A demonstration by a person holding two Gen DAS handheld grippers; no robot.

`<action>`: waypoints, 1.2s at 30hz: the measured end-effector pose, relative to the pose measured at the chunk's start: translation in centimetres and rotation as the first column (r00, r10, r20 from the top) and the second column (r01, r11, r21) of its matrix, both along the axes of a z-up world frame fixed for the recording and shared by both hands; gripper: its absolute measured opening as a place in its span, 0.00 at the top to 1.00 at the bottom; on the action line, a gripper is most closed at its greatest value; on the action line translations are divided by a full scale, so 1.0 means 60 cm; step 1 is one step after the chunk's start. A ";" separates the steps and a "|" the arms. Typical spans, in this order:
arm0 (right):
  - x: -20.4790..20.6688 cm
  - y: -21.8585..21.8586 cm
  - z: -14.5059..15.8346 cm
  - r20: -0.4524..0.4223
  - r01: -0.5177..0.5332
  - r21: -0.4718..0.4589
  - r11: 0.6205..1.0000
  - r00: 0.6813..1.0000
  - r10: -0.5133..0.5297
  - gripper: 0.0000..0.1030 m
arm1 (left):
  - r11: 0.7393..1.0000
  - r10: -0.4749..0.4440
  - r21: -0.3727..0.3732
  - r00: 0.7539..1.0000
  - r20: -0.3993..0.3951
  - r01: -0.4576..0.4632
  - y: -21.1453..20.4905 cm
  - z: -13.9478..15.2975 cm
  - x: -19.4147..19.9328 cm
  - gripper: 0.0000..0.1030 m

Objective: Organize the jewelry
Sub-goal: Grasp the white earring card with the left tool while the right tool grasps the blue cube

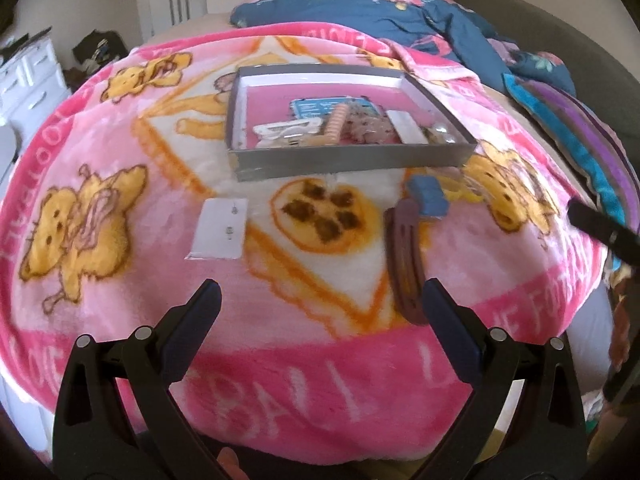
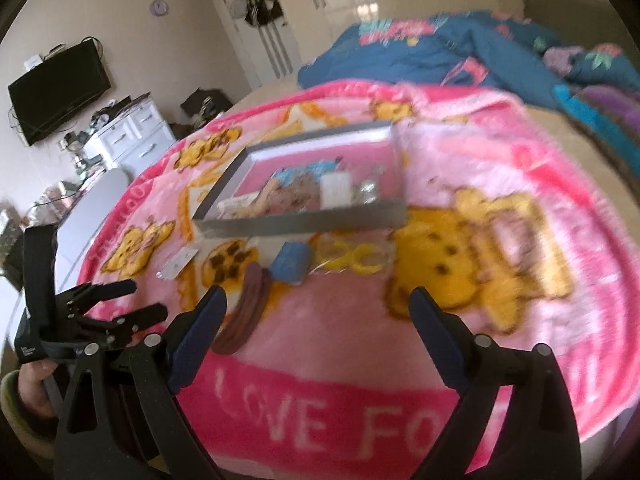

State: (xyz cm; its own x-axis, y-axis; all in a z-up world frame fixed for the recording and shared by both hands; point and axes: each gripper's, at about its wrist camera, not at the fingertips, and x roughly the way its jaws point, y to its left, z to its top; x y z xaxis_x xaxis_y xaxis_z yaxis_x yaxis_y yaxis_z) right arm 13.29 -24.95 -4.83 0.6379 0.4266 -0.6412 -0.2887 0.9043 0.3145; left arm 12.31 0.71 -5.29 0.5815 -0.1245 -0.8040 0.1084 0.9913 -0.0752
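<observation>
A grey shallow box (image 1: 352,160) (image 2: 304,224) with a pink floor lies on the pink blanket and holds several jewelry pieces and cards. In front of it lie a white earring card (image 1: 218,234) (image 2: 178,266), a brown bangle stack (image 1: 406,258) (image 2: 246,308), a blue pad (image 1: 430,196) (image 2: 292,266) and a clear packet with yellow hoops (image 2: 352,258). My left gripper (image 1: 322,300) is open and empty above the blanket, the bangles by its right finger. My right gripper (image 2: 318,304) is open and empty, the bangles by its left finger.
The pink bear-print blanket (image 1: 120,280) (image 2: 520,280) covers a bed. A blue floral duvet (image 1: 380,8) (image 2: 460,48) lies bunched behind the box. A white dresser (image 2: 128,136) and a wall TV (image 2: 56,96) stand at the left. The left gripper shows in the right wrist view (image 2: 132,300).
</observation>
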 end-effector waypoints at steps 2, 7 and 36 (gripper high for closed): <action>0.015 0.015 -0.014 -0.041 -0.021 0.026 0.999 0.999 0.022 0.21 | 1.000 0.027 -0.006 1.000 -0.005 -0.027 0.013 0.000 0.006 0.09; 0.060 0.057 -0.051 -0.147 -0.040 0.070 0.997 0.988 0.050 0.41 | 0.995 0.098 -0.029 0.995 -0.024 -0.099 0.056 0.000 0.032 0.09; 0.189 0.087 -0.137 -0.380 0.116 0.237 0.964 0.925 -0.018 0.66 | 0.995 0.103 0.022 0.975 -0.198 -0.101 0.091 -0.082 0.151 0.49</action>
